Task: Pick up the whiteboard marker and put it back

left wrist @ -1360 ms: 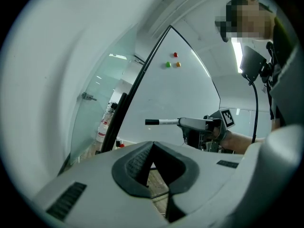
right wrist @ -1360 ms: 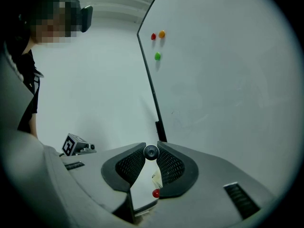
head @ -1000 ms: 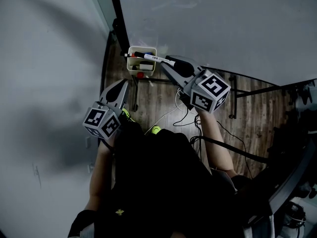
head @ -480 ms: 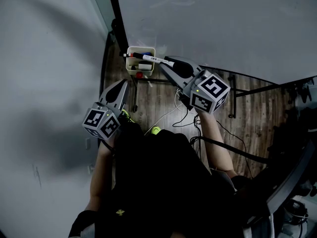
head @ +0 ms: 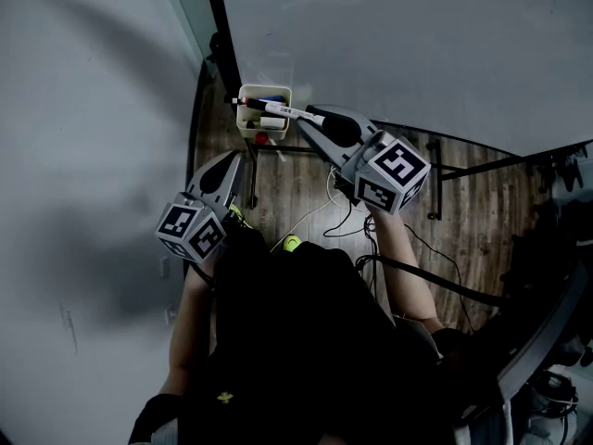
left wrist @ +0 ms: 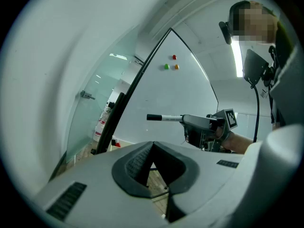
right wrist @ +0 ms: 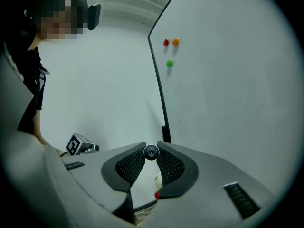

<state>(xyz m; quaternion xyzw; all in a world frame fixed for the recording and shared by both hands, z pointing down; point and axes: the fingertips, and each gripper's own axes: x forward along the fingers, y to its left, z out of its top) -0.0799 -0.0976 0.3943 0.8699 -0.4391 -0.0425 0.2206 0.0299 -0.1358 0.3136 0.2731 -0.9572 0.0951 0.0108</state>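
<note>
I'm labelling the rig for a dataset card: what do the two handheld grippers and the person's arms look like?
Both the left gripper and right gripper are light grey tapering shells with black ribbed pads. Each carries a cube of black-and-white square markers. The person wears a black top; forearms bare.

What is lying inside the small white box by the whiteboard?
The white box holds a blue marker and a pale item. The whiteboard marker, held by the right gripper, crosses above the box and hides the rest.
</note>
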